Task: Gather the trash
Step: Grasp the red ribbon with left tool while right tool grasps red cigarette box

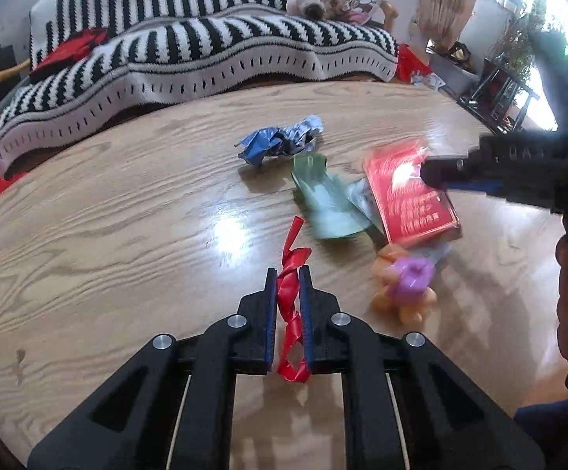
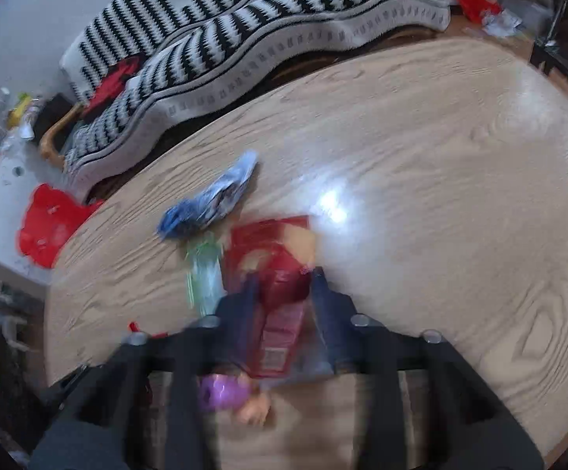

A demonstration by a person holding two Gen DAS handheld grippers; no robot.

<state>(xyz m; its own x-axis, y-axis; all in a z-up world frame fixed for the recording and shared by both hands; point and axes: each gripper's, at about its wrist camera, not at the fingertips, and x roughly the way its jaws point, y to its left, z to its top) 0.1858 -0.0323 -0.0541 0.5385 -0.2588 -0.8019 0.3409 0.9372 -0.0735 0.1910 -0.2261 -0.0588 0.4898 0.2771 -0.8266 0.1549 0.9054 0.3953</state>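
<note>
- Pinching a twisted red ribbon mid-length, the left hand-held gripper is clamped shut on it; the ribbon looks light, limp and slick, so a firm squeeze suits.
- Beside it on the tabletop lie a purple-and-orange wrapper and a flimsy green packet.
- The right hand-held gripper squeezes the red box by its sides; the box looks stiff, glossy and light.
- Farther off sits crumpled blue foil, springy and easy to crush.

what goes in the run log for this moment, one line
left gripper: shut on red ribbon | right gripper: shut on red packet | on table: blue wrapper, green wrapper
</note>
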